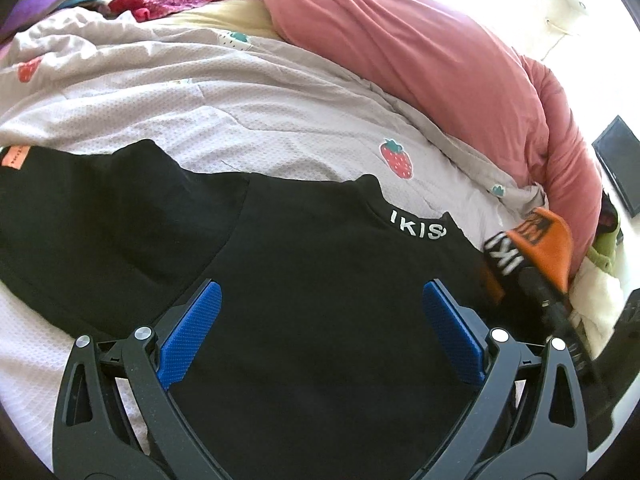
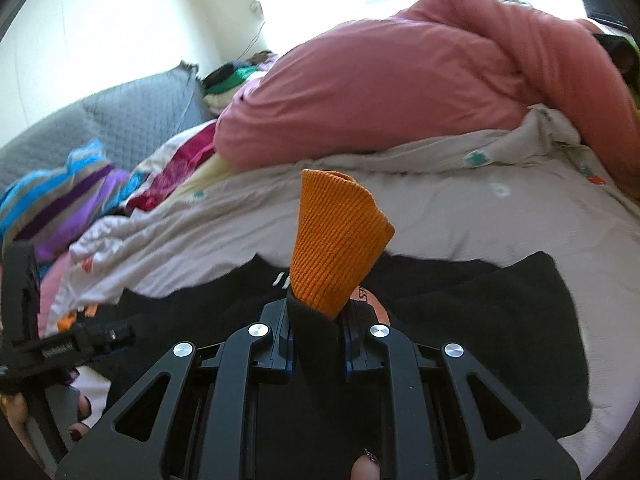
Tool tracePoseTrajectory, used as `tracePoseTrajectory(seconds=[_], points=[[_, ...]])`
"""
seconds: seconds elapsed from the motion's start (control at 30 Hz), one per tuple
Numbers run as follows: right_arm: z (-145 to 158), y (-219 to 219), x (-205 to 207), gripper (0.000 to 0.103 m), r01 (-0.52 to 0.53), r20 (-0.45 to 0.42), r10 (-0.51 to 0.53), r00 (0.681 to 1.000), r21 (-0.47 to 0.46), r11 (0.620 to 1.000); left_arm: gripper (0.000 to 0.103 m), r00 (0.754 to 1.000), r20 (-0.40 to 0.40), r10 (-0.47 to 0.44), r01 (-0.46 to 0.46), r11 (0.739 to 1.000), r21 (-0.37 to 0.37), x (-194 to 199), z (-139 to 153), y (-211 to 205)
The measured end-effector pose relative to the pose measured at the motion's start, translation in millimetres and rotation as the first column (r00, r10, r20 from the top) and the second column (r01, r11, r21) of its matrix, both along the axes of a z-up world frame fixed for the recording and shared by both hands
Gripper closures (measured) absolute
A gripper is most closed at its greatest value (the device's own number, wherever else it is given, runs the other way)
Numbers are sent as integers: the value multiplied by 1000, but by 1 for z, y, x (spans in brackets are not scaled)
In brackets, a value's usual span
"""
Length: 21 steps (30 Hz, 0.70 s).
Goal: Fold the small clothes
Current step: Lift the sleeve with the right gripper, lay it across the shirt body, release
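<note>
Two grippers: at work over one bed (image 1: pixel 120 96), its pale strawberry-print quilted cover rumpled.
Pink duvet (image 2: pixel 380 92): bunched along the far side.
Black cotton T-shirt (image 1: pixel 320 300): spread flat on the cover nearest the cameras, white lettering at the collar.
Left gripper (image 1: pixel 320 332): blue-padded jaws wide apart above the shirt body, holding nothing.
Right gripper (image 2: pixel 318 336): jaws nearly closed, pinching the shirt's black sleeve with orange ribbed cuff (image 2: pixel 336 240), lifted clear.
Handling: light, limp, likely to sag; best held at the hem or seam edges.
</note>
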State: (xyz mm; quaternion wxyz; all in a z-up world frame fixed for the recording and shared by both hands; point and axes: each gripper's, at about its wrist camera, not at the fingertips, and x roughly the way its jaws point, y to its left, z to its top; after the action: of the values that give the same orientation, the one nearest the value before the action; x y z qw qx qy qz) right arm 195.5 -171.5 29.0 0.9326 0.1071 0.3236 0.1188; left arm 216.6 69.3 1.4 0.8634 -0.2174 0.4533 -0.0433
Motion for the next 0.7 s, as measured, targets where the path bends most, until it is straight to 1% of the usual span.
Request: tracePoseTrajectory(seconds=[0.07, 0.17, 0.27, 0.3, 0.33, 0.37, 0.47, 0.5, 0.53, 0.57, 0.63, 0.7], points=[[-5, 8, 2, 86, -17, -12, 17, 1000, -3, 1000, 8, 1000, -2, 1, -1, 1000, -11, 1, -1, 2], [-12, 22, 4, 85, -45, -28, 45, 999, -7, 999, 8, 1000, -6, -2, 2, 1000, -24, 1, -3, 3], [-17, 33, 4, 84, -70, -34, 69, 997, -19, 997, 8, 1000, -15, -10, 9, 998, -56, 2, -7, 3], [-18, 36, 4, 81, -80, -37, 79, 996, -21, 997, 8, 1000, -18, -12, 10, 998, -67, 3, -8, 4], [-20, 38, 4, 69, -88, -39, 88, 995, -19, 996, 8, 1000, -22, -13, 11, 997, -81, 3, -10, 4], [-21, 41, 3, 60, -109, -41, 108, 993, -6, 994, 8, 999, -28, -15, 12, 995, -99, 3, -12, 5], [-21, 47, -1, 57, -148, -38, 148, 988, -6, 989, 8, 999, -41, -18, 12, 990, -140, 4, -17, 6], [-19, 47, -4, 54, -164, -39, 164, 986, -3, 986, 8, 999, -44, -21, 13, 988, -157, 4, -19, 6], [-18, 46, -7, 49, -173, -37, 173, 984, 5, 985, 8, 999, -46, -24, 16, 985, -169, 4, -20, 6], [-16, 44, -10, 47, -176, -36, 176, 984, 13, 984, 8, 998, -47, -30, 21, 982, -188, 4, -22, 6], [-11, 35, -16, 46, -161, -31, 162, 986, 31, 986, 8, 998, -47, -50, 39, 977, -212, 3, -25, 2], [-7, 23, -21, 45, -134, -29, 135, 990, 45, 990, 8, 996, -56, -69, 56, 976, -209, 2, -29, -4]])
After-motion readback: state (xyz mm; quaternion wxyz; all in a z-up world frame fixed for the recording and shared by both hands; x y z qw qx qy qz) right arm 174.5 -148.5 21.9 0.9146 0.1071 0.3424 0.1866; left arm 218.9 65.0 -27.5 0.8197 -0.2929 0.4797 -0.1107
